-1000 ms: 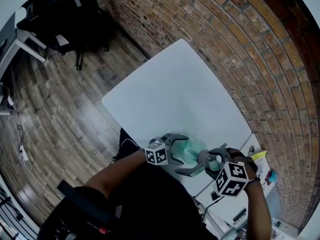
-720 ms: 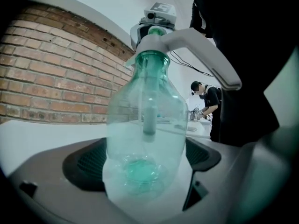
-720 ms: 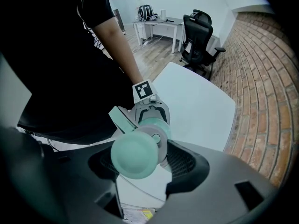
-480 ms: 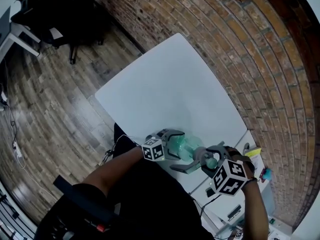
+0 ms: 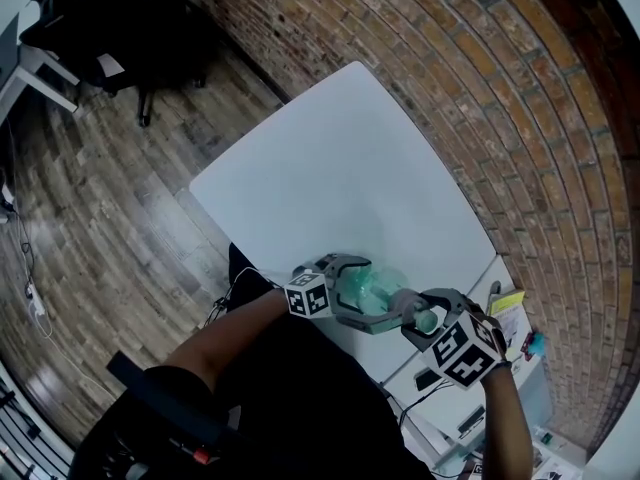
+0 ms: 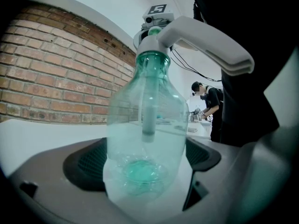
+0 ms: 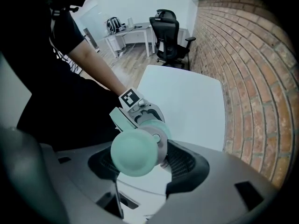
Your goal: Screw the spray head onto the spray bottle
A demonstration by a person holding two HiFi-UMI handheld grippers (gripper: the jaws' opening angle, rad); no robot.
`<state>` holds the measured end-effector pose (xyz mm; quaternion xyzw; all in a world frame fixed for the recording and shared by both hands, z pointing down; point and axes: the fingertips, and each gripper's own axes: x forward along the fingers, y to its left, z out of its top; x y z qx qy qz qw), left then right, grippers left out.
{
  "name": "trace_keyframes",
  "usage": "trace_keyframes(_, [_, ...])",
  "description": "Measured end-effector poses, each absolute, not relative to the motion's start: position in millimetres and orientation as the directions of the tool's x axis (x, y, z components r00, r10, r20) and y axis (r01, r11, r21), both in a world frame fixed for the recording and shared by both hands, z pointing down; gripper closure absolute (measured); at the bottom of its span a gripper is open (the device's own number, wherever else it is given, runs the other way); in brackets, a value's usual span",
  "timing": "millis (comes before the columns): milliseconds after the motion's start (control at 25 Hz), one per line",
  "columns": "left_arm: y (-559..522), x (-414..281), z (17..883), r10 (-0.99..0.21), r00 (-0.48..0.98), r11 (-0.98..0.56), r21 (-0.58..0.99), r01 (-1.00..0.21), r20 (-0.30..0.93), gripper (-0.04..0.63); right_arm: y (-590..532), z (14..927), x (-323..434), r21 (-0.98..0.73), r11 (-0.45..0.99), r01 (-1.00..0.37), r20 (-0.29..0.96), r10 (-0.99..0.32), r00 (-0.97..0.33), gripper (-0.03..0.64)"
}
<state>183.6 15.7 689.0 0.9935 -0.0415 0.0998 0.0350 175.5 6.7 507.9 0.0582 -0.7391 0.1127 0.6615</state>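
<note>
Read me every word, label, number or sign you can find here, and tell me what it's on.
No readable words or numbers anywhere.
Bottle: clear green, no label showing.
Spray head: plain white, no print.
Left claw and right claw: their cubes carry black-and-white square patterns, not words.
Yellow item beyond the table edge: too small to read.

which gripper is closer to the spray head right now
Right. The right gripper is closed on the spray head itself, at the top of the spray bottle. The left gripper is farther off, clamped around the bottle's body.
</note>
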Motion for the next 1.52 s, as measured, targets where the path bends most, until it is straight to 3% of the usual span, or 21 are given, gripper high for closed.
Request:
trace_keyframes(320, [15,182,688,-0.073,0.977,-0.994,0.061,-0.087,0.198,0.081,4,507,175,-0.105,0.897,-0.43,0.983,0.029,-0.18,0.356])
trace_keyframes(800, [15,184,688,-0.065,0.977,-0.994,0.068,-0.081,0.203,0.082,4,504,177,-0.068,0.917,-0.393,0.985,-0.001,-0.174,0.356])
trace_keyframes(1120, [16,184,690,-0.058,0.976,-0.995,0.07,-0.075,0.209,0.083,9,491,174,-0.013,0.99,-0.139,0.991,-0.006,-0.137,0.356])
trace_keyframes(1360, [16,183,690,-0.068,0.975,-0.994,0.07,-0.084,0.211,0.081,11,503,178,0.047,0.975,0.217,0.999,-0.051,0.014,0.357])
trace_keyframes(1520, [15,183,690,-0.072,0.975,-0.994,0.071,-0.089,0.211,0.083,11,506,178,0.028,0.965,0.26,0.998,-0.04,0.043,0.357])
